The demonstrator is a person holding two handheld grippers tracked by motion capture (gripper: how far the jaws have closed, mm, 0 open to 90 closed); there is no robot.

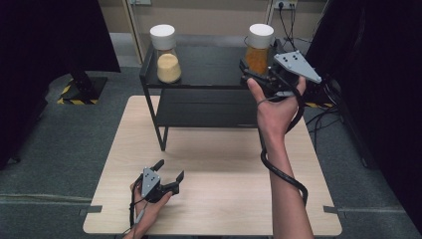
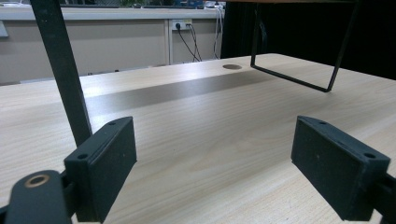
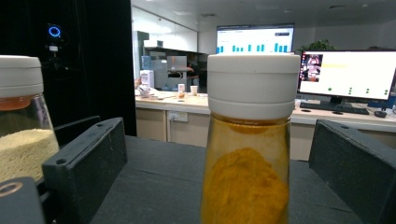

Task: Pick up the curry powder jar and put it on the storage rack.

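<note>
Two white-lidded glass jars stand on the top of a black shelf [image 1: 209, 67]. One holds pale yellow grains [image 1: 168, 59] at the left, the other orange powder [image 1: 260, 37] at the right. My right gripper [image 1: 262, 65] is raised to the shelf's right end, open, with a jaw on each side of the orange jar [image 3: 252, 84] and a gap on both sides. The grain jar [image 3: 21, 140] shows at the left of the right gripper view. My left gripper [image 1: 169, 169] rests low over the wooden table [image 1: 224, 199], open and empty [image 2: 215, 172].
The shelf has a lower tier [image 1: 204, 107] and thin black legs [image 2: 63, 70] on the table's far half. A round cable hole [image 2: 232, 66] sits in the tabletop. Cables and a wall socket [image 1: 285, 5] lie behind the shelf. Dark curtains flank both sides.
</note>
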